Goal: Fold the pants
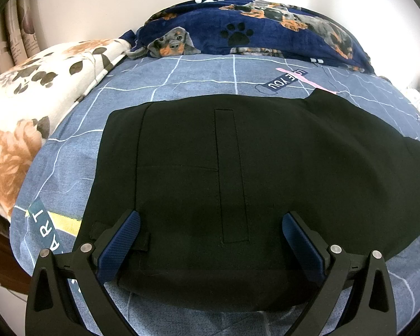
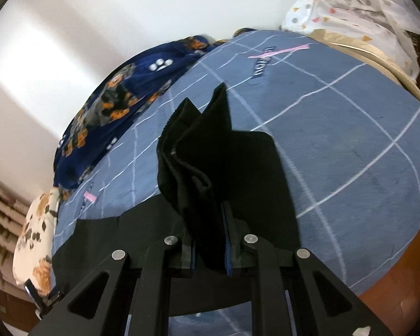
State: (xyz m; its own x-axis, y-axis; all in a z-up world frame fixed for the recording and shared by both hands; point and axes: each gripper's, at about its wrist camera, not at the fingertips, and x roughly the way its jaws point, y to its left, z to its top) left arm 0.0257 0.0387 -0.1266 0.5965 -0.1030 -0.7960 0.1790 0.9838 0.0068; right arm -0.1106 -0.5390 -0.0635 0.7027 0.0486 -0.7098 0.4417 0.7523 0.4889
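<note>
Black pants (image 1: 238, 168): laid flat on a blue grid-print bedsheet (image 1: 182, 84), long axis running left to right in the left wrist view, waistband at the left. Surroundings: navy dog-print blanket (image 1: 266, 28) along the wall, floral quilt (image 1: 28, 98) at left, dotted white bedding (image 2: 350, 8) at right. Left gripper (image 1: 210, 238): jaws spread wide over the waist area, clasping nothing. Right gripper (image 2: 210, 240): clenched on a lifted, bunched leg end of the pants.

The left gripper (image 1: 210, 224) hangs with fingers spread wide; the right gripper (image 2: 210, 240) fingers are pinched nearly together.
</note>
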